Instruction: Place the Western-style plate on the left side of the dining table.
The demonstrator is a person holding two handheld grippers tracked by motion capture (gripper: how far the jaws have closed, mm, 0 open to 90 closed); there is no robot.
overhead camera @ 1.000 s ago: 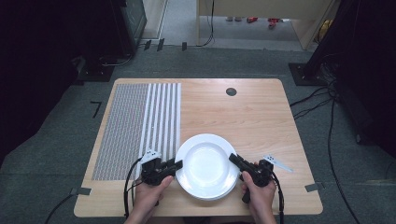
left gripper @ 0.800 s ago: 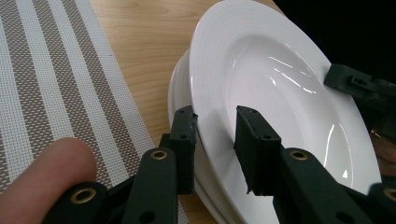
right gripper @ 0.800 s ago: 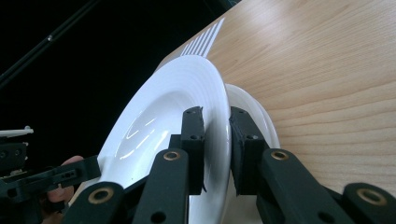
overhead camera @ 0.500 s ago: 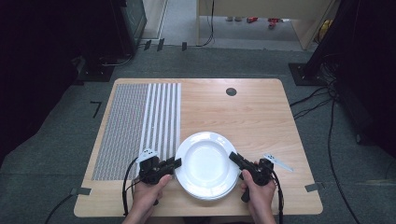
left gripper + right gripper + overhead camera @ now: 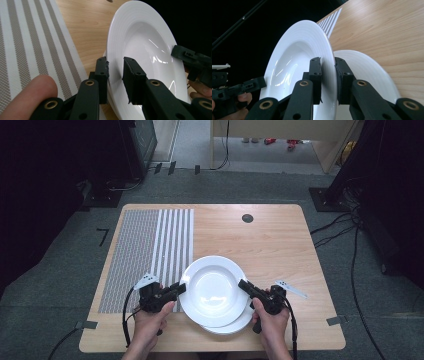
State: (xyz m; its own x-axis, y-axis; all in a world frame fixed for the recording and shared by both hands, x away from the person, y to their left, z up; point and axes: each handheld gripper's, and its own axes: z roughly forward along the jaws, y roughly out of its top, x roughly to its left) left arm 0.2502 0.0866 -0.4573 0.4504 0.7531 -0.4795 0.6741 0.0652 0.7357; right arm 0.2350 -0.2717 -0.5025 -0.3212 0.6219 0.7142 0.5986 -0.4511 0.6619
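Between both grippers, clamped by its rim, hangs the upper plate (image 5: 214, 289).

Hidden and cut-off parts, two stacked plates at the near desk edge

Lower plate (image 5: 235, 326): mostly covered by the upper plate (image 5: 212, 289); from the high view a near-right crescent shows, in the right gripper view a rim arc (image 5: 372, 72) behind the jaws. Whether the two plates touch cannot be told. Upper plate's near rim runs off the bottom edge in both gripper views. In the left gripper view, pad contact on the far side of the rim is hidden by the plate itself. Forearms are cut off at the high view's bottom edge. The dark round mark (image 5: 247, 218) on the desk (image 5: 280, 240) is too small to identify.
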